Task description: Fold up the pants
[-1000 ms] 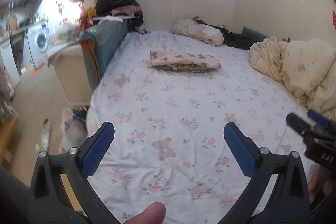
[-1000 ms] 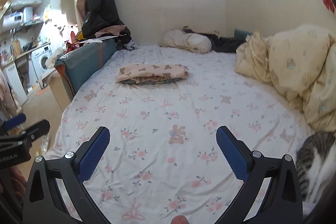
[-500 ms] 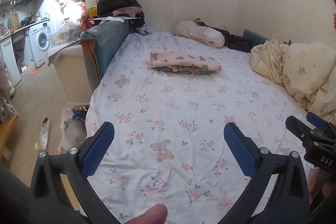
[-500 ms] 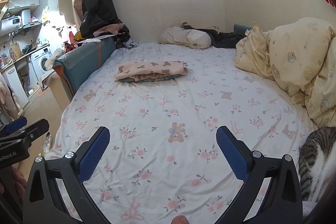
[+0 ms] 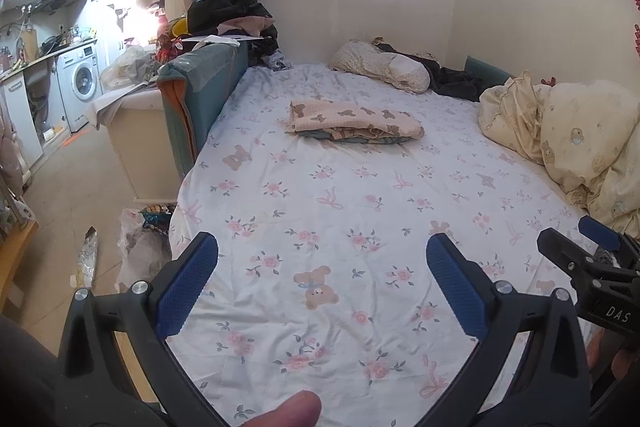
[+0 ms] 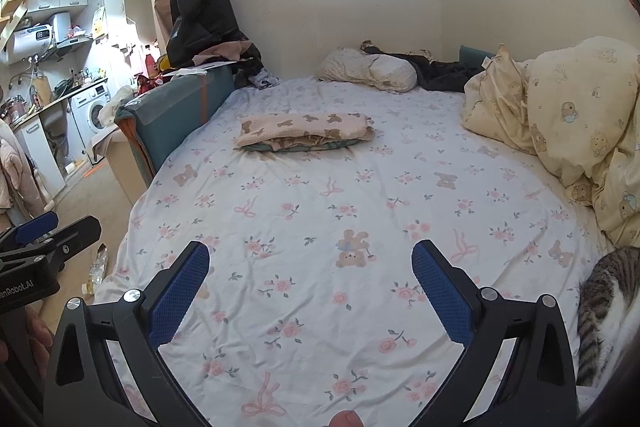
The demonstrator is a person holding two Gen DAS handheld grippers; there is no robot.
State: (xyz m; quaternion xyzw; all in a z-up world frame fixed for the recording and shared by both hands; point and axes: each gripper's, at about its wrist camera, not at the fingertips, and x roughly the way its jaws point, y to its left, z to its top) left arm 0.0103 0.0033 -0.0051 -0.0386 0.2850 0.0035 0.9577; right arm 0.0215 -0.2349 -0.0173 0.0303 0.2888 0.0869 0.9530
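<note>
A folded pile of pink bear-print pants (image 5: 356,125) (image 6: 304,135) lies on the floral bed sheet (image 5: 360,211) (image 6: 320,211), toward the far half of the bed. My left gripper (image 5: 322,259) hangs open over the near part of the bed, nothing between its blue pads (image 5: 188,285). My right gripper (image 6: 310,259) is also open and empty, well short of the pile. Each gripper shows at the edge of the other's view: the right one (image 5: 580,251) and the left one (image 6: 52,231).
A cream duvet (image 5: 568,143) (image 6: 568,123) is heaped along the right side. A tabby cat (image 6: 608,311) lies at the near right edge. Pillow (image 6: 372,69) and dark clothes sit at the headboard. A teal panel (image 5: 200,95) and floor clutter (image 5: 140,239) flank the left.
Both grippers have drawn back and risen slightly from the bed, so the pile looks a little farther off. Both stay open. The pants have not moved.
</note>
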